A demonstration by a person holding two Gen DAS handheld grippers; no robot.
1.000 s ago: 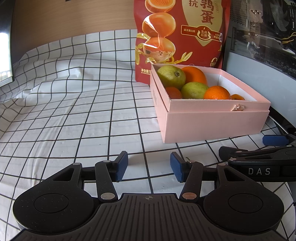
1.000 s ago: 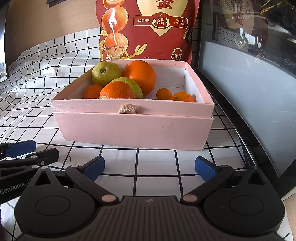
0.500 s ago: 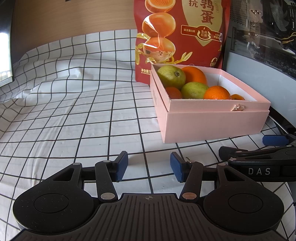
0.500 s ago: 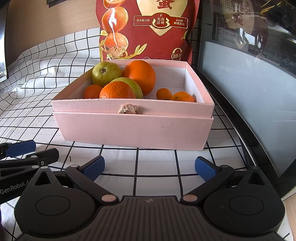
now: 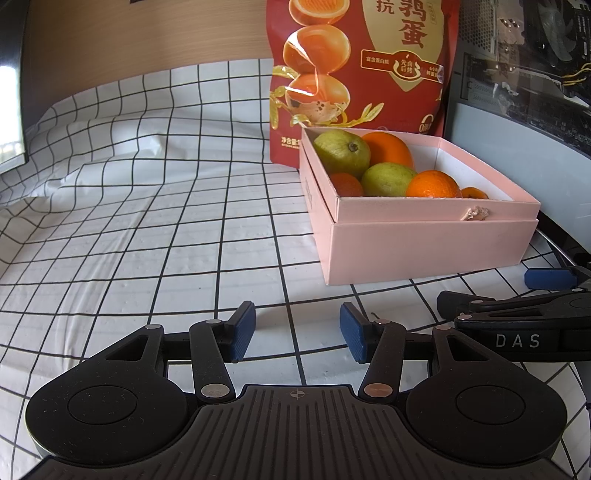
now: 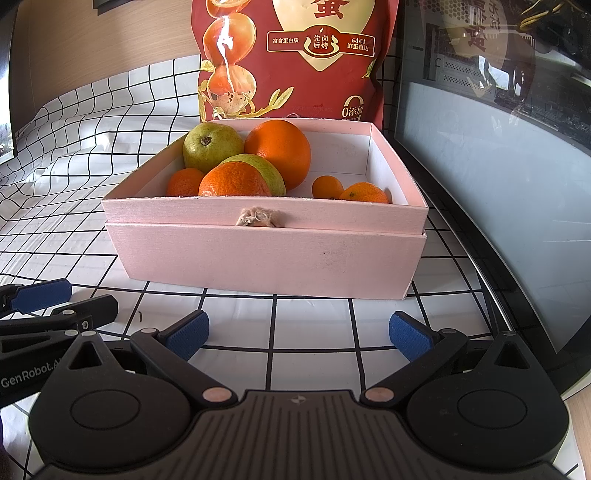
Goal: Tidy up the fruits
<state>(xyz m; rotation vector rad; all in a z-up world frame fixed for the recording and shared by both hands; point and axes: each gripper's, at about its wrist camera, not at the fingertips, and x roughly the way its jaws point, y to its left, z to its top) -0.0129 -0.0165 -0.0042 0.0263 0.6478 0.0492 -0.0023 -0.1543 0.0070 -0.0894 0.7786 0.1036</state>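
Both claws empty: right claw (image 6: 298,332) wide, left claw (image 5: 297,330) part-open; approach pink box (image 6: 266,254), center frame, from above.

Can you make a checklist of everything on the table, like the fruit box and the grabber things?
Surface: white tablecloth with a black grid, wrinkled toward the back.
Job's things: open pink box holding two green pears, one big orange and several small oranges; no fruit outside it.
Clutter: red snack bag standing upright behind the box.
Grippers: left gripper open, holding nothing, low over the cloth; right gripper open wider, holding nothing, facing the box front.
Cables: nothing seen.
Surroundings: wooden wall behind; dark glass panel on the right side.
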